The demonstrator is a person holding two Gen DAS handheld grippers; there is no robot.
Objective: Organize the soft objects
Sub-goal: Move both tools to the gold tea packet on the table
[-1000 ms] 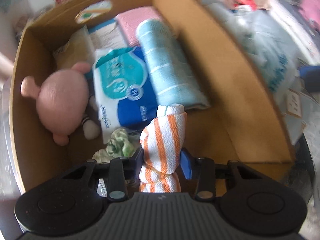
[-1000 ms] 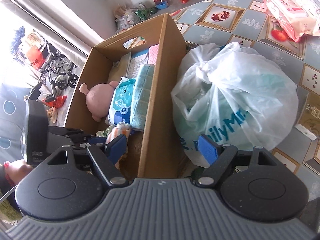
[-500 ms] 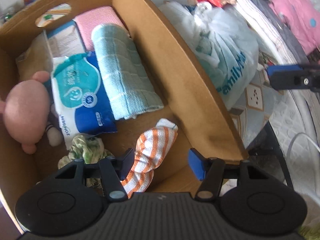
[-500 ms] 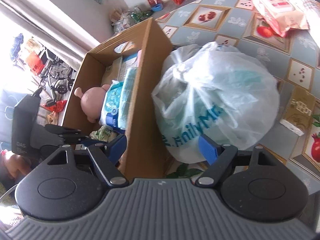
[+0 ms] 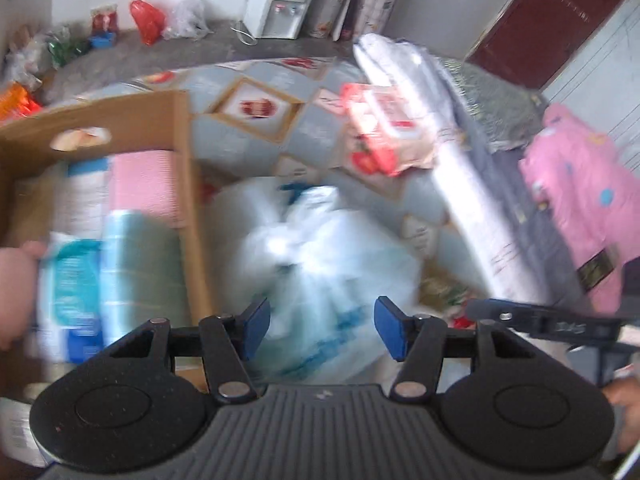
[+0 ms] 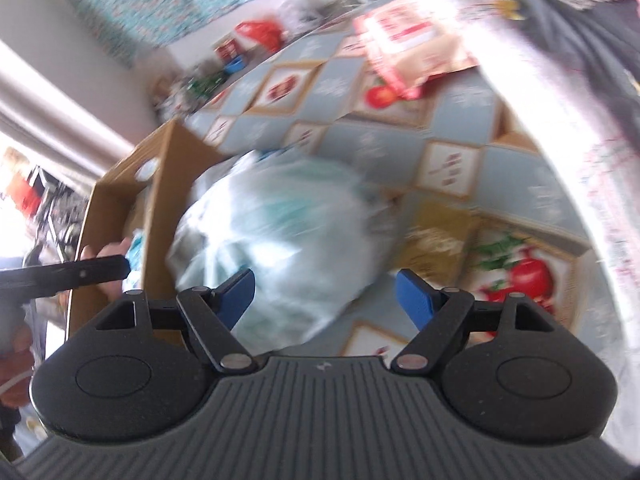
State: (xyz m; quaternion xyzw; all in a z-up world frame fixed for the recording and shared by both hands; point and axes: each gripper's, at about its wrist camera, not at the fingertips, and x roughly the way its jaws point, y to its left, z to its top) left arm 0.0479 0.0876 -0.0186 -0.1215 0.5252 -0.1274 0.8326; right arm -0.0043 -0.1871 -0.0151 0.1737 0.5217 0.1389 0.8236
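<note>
Between the blue pads of the left gripper (image 5: 321,332) nothing is held; its jaws have just closed a little yet stand apart, framing the white plastic bag (image 5: 320,264) beyond them. The right gripper (image 6: 326,298) is likewise spread and empty, its jaws having just narrowed slightly, with the same bag lying ahead of it and partly behind its left pad. The bag sits on the patterned tablecloth (image 6: 404,148), touching the side of the cardboard box (image 5: 188,216), which already holds a rolled blue towel (image 5: 132,268), a tissue pack and a pink cloth. Farther off a red-and-white packet (image 5: 380,136) lies on the cloth. The bag looks bulky and slippery: a pinch on loose plastic alone could tear it or let it slide, and lifting it against the box wall might tip the box.
</note>
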